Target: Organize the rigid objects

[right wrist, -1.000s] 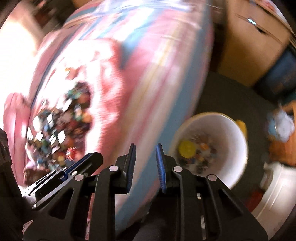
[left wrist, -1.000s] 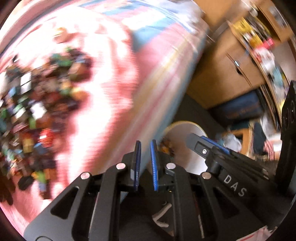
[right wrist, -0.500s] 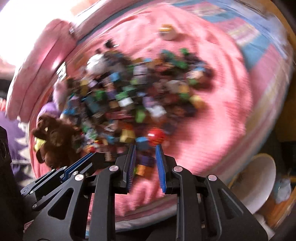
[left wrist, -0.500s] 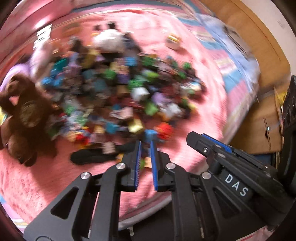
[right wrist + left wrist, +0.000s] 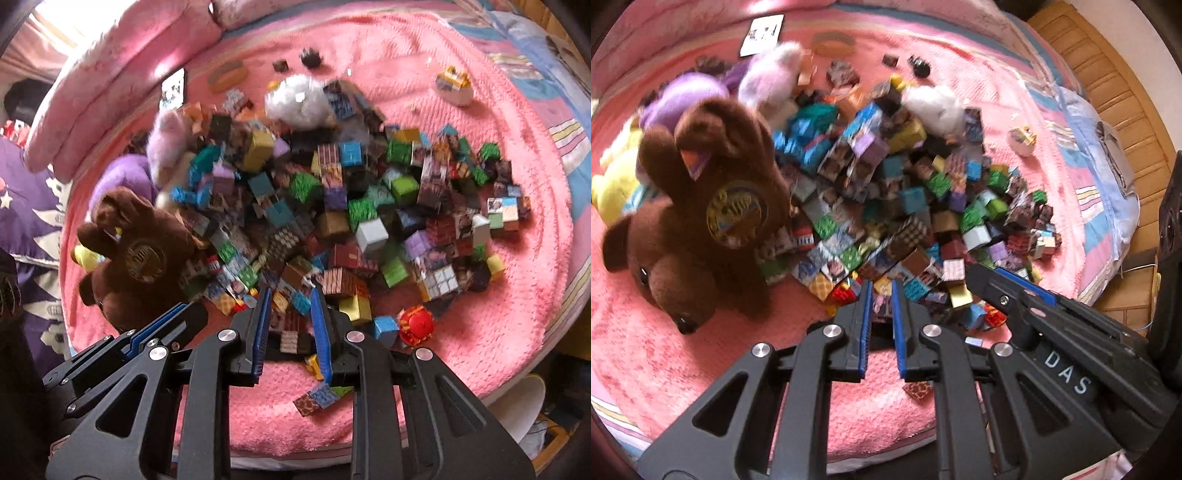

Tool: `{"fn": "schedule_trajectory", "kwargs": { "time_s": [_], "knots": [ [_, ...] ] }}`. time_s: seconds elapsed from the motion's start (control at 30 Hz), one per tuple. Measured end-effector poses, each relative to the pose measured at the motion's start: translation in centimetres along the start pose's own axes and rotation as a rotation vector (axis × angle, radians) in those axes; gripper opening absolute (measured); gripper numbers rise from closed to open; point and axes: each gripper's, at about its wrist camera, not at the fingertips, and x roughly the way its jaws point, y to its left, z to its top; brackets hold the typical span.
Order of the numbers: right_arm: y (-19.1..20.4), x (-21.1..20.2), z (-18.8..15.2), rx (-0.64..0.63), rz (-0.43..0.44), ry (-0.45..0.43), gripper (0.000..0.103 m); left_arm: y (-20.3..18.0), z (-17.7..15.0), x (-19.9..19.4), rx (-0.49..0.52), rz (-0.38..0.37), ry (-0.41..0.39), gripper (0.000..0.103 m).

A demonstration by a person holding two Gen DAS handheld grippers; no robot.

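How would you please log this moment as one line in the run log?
left gripper: open, at near edge of block pile | right gripper: open, over same edge | brown plush bear: left of pile | nothing grasped

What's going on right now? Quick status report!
Both grippers, left and right, open, empty, at the block pile. Brown teddy crowds its left edge.

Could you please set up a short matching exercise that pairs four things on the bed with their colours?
Things:
1. teddy bear
2. round ball toy
3. blanket
4. fluffy toy at the far side of the block pile

Colours:
A. pink
B. white
C. brown
D. red

Pairs: 1-C, 2-D, 3-A, 4-B
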Motion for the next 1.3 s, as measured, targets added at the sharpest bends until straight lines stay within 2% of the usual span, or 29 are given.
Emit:
{"fn": "schedule_trajectory", "kwargs": {
  "time_s": [0.6,0.83,1.3],
  "knots": [
    [-1.0,4.8,-4.8,-0.015,-0.035,0.151,0.022,2.5,-5.2,5.2,-0.088,0.0,0.174,0.011],
    [1.3,5.5,-4.3,-0.075,-0.02,0.134,0.022,4.5,-5.2,4.6,-0.141,0.015,0.145,0.012],
    [5.6,8.9,-2.8,-0.187,-0.025,0.206,0.022,7.5,-5.5,4.2,-0.23,0.042,0.125,0.013]
  ]
}}
